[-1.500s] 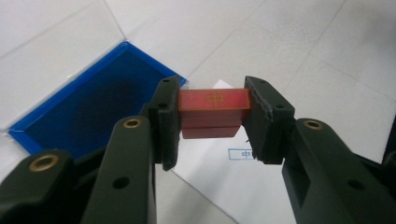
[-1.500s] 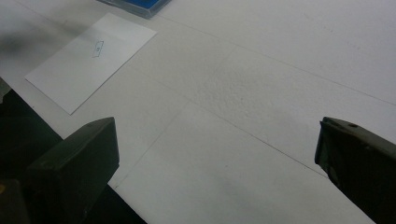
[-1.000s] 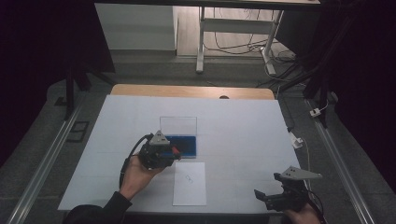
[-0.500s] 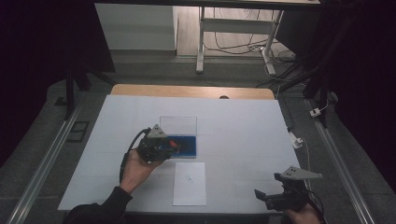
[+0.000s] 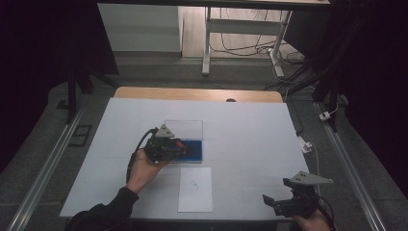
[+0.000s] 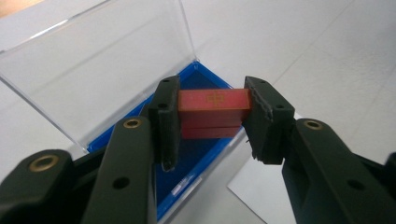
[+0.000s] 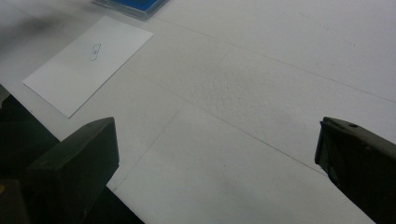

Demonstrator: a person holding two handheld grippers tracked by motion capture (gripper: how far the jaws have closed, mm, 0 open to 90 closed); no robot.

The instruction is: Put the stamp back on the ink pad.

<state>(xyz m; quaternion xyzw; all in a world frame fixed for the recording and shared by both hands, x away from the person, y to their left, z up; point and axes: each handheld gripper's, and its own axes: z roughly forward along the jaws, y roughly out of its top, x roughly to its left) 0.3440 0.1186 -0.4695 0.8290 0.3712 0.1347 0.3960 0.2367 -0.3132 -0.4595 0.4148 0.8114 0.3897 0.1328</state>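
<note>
My left gripper (image 6: 212, 109) is shut on a small red block (image 6: 212, 103) with a gold mark on its top face, and holds it just above the blue tray of an open case (image 6: 198, 154). The case's clear lid (image 6: 93, 60) stands raised behind the block. From above, the left gripper (image 5: 179, 144) sits at the left end of the blue case (image 5: 195, 150) in the middle of the table. My right gripper (image 5: 269, 201) rests at the table's front right corner, and its jaws (image 7: 215, 163) stand wide apart over bare white surface with nothing between them.
A white card (image 5: 195, 188) with a small printed outline lies flat in front of the case, also visible as the card (image 7: 88, 63) in the right gripper view. The white table top (image 5: 250, 139) ends in a wooden strip (image 5: 197, 94) at the far side.
The left hand has carried the red block up and to the right, from over the card's top edge to above the blue case. The right gripper has stayed put.
</note>
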